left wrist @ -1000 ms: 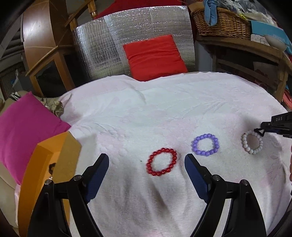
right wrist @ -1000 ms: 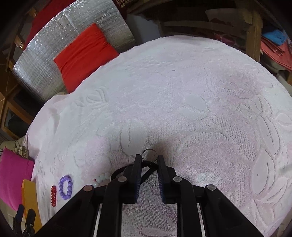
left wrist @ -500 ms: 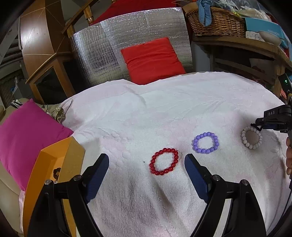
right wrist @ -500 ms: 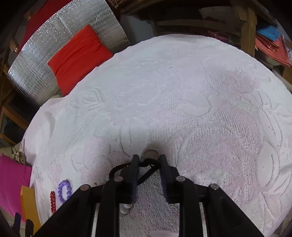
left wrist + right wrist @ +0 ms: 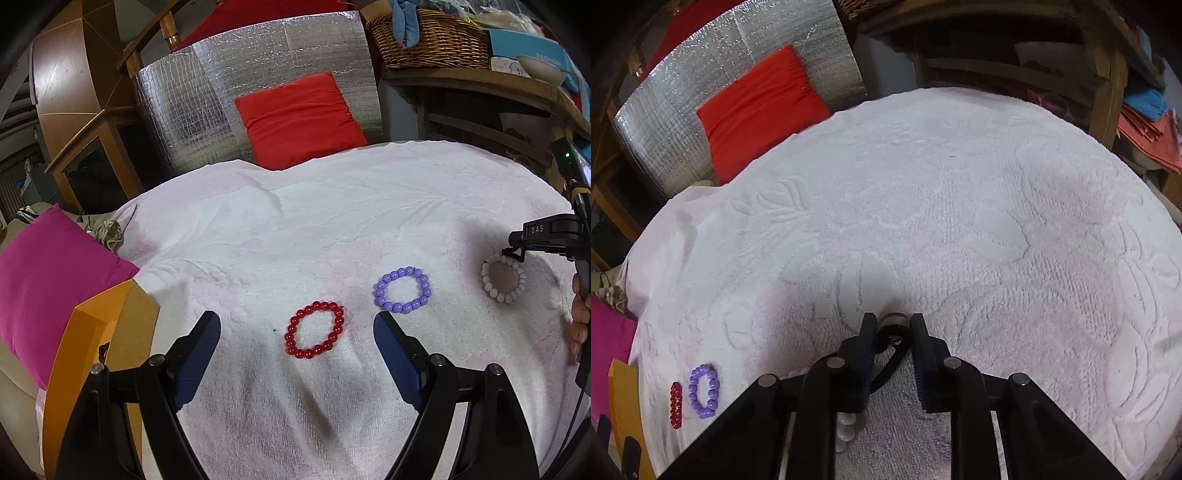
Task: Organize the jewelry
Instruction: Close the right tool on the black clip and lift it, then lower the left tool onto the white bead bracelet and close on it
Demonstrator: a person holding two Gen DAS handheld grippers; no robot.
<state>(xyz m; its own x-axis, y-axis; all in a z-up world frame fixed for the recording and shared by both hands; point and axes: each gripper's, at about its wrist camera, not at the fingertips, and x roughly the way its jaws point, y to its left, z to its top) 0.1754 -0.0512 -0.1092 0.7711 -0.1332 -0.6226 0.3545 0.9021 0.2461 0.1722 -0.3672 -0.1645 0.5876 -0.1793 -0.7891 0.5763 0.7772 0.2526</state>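
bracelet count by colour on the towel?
red bracelet: 1
purple bracelet: 1
white bracelet: 1
total: 3

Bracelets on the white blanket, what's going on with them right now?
A person is sorting jewelry with two handheld grippers. The red bracelet, purple bracelet and white bracelet lie in a row. The right gripper is closing on a small dark ring. The left gripper hovers open.
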